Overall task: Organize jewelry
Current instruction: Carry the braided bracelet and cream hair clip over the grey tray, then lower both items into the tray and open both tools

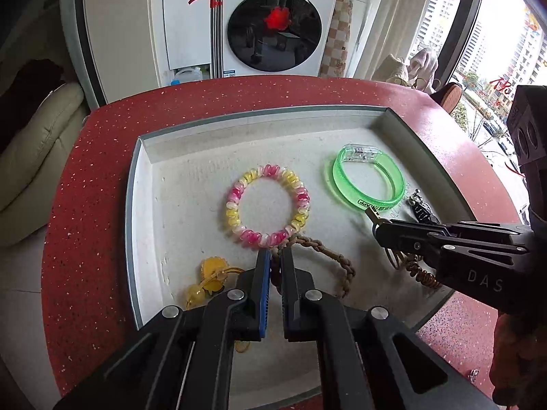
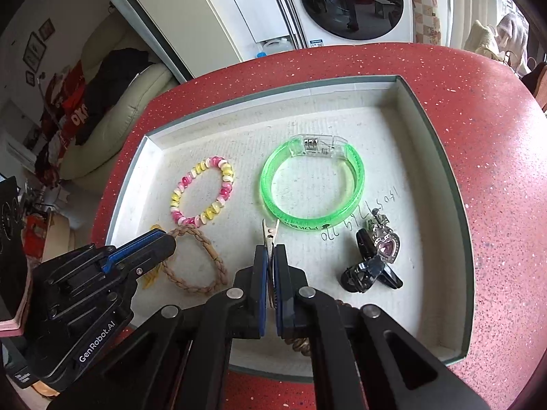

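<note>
- Jewelry lies in our shallow tray (image 2: 441,157) on the red worktop (image 1: 102,177).
- Our left hand-held gripper (image 1: 276,256) is clamped on a braided brown band (image 2: 201,263), just beside the tray's pink-and-yellow coil bracelet (image 1: 266,201).
- Our right hand-held gripper (image 2: 270,256) pinches a small metal clip (image 2: 269,230), near the green bangle (image 2: 311,188).
- A heart pendant (image 2: 388,247) and black claw clip (image 2: 369,273) lie right of that bangle.

L gripper (image 1: 276,256) & R gripper (image 2: 271,253) both angled steeply down, jaws clamped, side by side
</note>
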{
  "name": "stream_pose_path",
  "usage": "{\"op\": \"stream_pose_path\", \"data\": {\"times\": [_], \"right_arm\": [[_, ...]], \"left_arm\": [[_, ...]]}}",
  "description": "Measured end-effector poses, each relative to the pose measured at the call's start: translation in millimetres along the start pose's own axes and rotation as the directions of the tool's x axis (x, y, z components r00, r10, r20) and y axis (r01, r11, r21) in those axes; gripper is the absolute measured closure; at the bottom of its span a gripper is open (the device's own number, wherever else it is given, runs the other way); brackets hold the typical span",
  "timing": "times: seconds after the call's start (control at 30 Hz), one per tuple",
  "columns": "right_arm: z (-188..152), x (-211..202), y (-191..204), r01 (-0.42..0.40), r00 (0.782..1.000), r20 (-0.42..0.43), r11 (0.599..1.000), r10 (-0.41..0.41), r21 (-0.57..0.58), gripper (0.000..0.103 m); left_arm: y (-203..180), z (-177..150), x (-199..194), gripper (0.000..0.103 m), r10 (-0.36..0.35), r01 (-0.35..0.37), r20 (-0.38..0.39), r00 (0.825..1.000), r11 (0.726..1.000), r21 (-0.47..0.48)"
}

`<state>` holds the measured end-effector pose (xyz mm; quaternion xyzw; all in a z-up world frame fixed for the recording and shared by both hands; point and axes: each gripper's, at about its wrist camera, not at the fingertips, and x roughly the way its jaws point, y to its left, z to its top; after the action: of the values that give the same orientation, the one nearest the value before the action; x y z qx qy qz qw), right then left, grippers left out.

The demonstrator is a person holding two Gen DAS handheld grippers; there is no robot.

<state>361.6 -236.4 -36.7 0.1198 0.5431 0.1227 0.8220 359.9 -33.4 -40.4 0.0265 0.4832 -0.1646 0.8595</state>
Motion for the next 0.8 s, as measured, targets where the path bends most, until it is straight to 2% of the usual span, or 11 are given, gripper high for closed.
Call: {"op": "stream_pose_path", "data": {"times": [0.17,0.33,0.53,0.57,0.6,0.63,0.7,0.8], "right_arm": [[6.0,3.3,-10.3,0.028,0.999,0.022,0.999,-0.029,0.032,0.099],[7.4,4.1,-12.9,0.039,0.998,0.037,0.998,-0.04,0.041,0.098],[4.3,2.3,-12.0,0.031,0.999,0.038,0.998,-0.033,0.05,0.096],[4.0,1.4,-12.1,0.022,0.999,0.04,0.998,-0.024,0.053,0.095],[3.9,0.2,-12.8,0.016,0.999,0.041,0.998,-0.018,0.055,0.087],[3.0,-2.1,-12.7,0.012,0.999,0.047,0.998,-0.015,0.056,0.076],[2.8,-9.0,-14.0,0.005,0.998,0.067,0.998,-0.008,0.056,0.063],[2.5,-21.6,-14.5,-0.011,0.996,0.094,0.998,0.005,0.059,0.062]], "left_arm": [[1.0,5.0,7.9,0.079,0.058,-0.058,0.002,0.998,0.998,-0.01],[-4.7,5.5,15.2,0.079,0.125,-0.125,0.023,0.992,0.992,0.02],[-6.1,2.9,11.6,0.079,0.122,-0.123,0.036,0.992,0.992,0.022],[-5.5,2.4,10.2,0.079,0.117,-0.118,0.039,0.992,0.993,0.016],[-5.2,2.0,9.4,0.079,0.113,-0.113,0.038,0.993,0.994,0.012],[-5.3,2.0,9.1,0.079,0.109,-0.109,0.034,0.993,0.994,0.009],[-5.4,1.2,7.8,0.079,0.107,-0.107,0.035,0.994,0.994,0.006],[-6.1,1.4,5.6,0.079,0.119,-0.119,0.042,0.992,0.993,0.009]]}}
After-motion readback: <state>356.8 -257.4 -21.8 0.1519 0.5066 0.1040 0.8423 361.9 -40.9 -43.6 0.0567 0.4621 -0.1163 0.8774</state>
